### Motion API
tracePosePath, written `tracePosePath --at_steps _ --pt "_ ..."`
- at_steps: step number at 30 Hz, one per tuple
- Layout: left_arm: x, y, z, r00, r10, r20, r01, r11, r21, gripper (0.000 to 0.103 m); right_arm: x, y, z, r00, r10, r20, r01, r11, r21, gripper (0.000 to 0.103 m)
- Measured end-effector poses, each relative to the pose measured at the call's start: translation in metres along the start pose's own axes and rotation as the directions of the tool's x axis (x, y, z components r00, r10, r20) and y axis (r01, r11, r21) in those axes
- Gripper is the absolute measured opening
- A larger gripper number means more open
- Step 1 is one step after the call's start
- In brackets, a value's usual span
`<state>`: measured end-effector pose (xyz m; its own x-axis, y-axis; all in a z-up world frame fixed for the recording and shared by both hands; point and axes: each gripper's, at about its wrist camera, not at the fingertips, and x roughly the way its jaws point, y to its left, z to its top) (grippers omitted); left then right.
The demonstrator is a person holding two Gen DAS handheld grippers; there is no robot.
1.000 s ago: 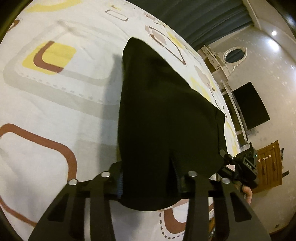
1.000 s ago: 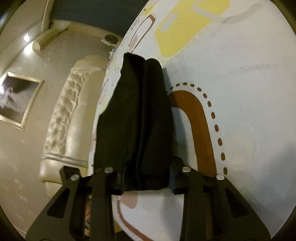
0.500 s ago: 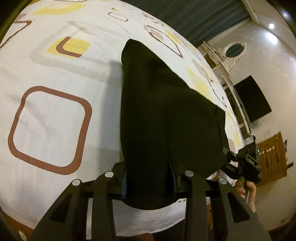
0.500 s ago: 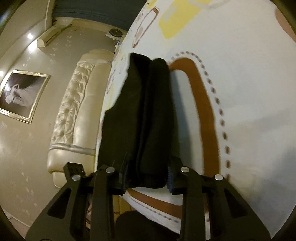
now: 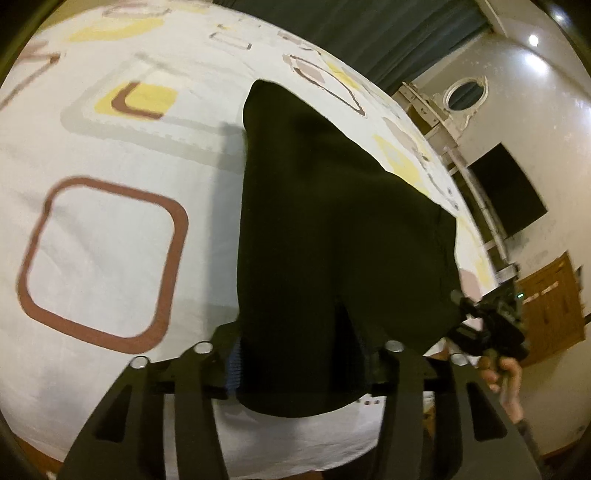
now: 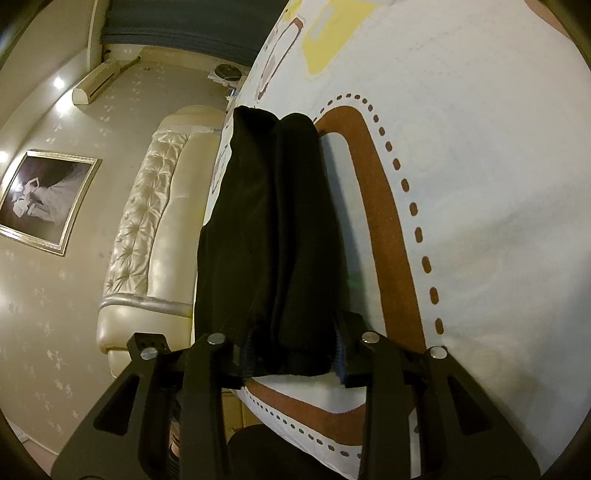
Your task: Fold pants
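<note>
A wide bed [image 5: 110,229] fills both views, its white sheet printed with rounded squares in brown, yellow and grey, and it's our landmark for everything else. Behind its far edge hangs a dark curtain [image 5: 369,33]; off the bed's right side in the left wrist view there's a pale wall with an oval mirror [image 5: 465,92], a black screen [image 5: 506,188] and a wooden cabinet [image 5: 554,306]. From the right wrist view, a cream tufted headboard [image 6: 147,221] runs along the bed's left side, a framed picture [image 6: 44,199] and an air conditioner [image 6: 96,85] on the patterned wall beyond it. No brand, label or readable writing anywhere. On the bed lie the black pants [image 5: 325,229], folded into a long dark strip running away from the near edge, the near end lifted a little at both claws. The left claw [image 5: 306,369] has the near corner of the cloth between its fingers and its jaws are opening right now; its left pad looks just off the fabric, though blur leaves that uncertain. The right claw [image 6: 291,350] brackets the other near corner, a thick roll of folds, jaws easing apart too, pads still appearing to press the cloth. A hand [image 5: 506,384] grips that right claw's handle beside the bed's edge.
</note>
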<state>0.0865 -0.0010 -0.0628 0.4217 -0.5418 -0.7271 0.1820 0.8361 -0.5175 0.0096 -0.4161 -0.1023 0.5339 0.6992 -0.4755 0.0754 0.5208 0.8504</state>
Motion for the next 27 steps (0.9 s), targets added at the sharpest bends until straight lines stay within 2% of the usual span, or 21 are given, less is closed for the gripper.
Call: tracePosePath --at_steps 3,4,10,13,18,21,23,27 --pt "-0.003 -0.009 -0.005 0.995 0.089 0.037 -0.091 0.995 0.051 0.074 -0.005 0.000 -0.003 1.000 -0.003 0.011 0.003 1.000 0.014 0.038" --pt "-0.005 -0.010 -0.006 0.993 0.106 0.045 -0.109 0.992 0.058 0.076 -0.007 -0.001 -0.005 1.000 -0.002 0.014 0.001 1.000 0.021 0.038" --pt "-0.012 -0.012 -0.014 0.988 0.147 0.054 -0.150 0.987 0.058 0.080 -0.025 -0.009 -0.014 0.999 0.017 0.032 -0.019 0.998 0.064 0.041" --pt "-0.016 -0.015 -0.017 0.982 0.176 0.061 -0.180 0.981 0.070 0.080 -0.033 -0.009 -0.019 0.999 -0.004 0.034 0.002 0.998 0.067 0.044" --pt "-0.027 -0.024 -0.025 0.965 0.242 0.100 -0.250 0.965 0.081 0.080 -0.044 0.001 -0.028 0.995 -0.087 0.040 0.086 0.996 0.014 0.056" --pt "-0.032 -0.036 -0.034 0.948 0.290 0.130 -0.305 0.945 0.116 0.080 -0.049 0.008 -0.036 0.987 -0.150 0.056 0.152 0.988 -0.025 0.068" --pt "-0.035 -0.043 -0.038 0.944 0.301 0.135 -0.319 0.938 0.134 0.080 -0.049 0.015 -0.041 0.978 -0.196 0.068 0.200 0.979 -0.049 0.077" --pt "-0.041 -0.055 -0.046 0.932 0.324 0.161 -0.348 0.924 0.157 0.080 -0.046 0.024 -0.046 0.960 -0.269 0.074 0.275 0.957 -0.093 0.083"
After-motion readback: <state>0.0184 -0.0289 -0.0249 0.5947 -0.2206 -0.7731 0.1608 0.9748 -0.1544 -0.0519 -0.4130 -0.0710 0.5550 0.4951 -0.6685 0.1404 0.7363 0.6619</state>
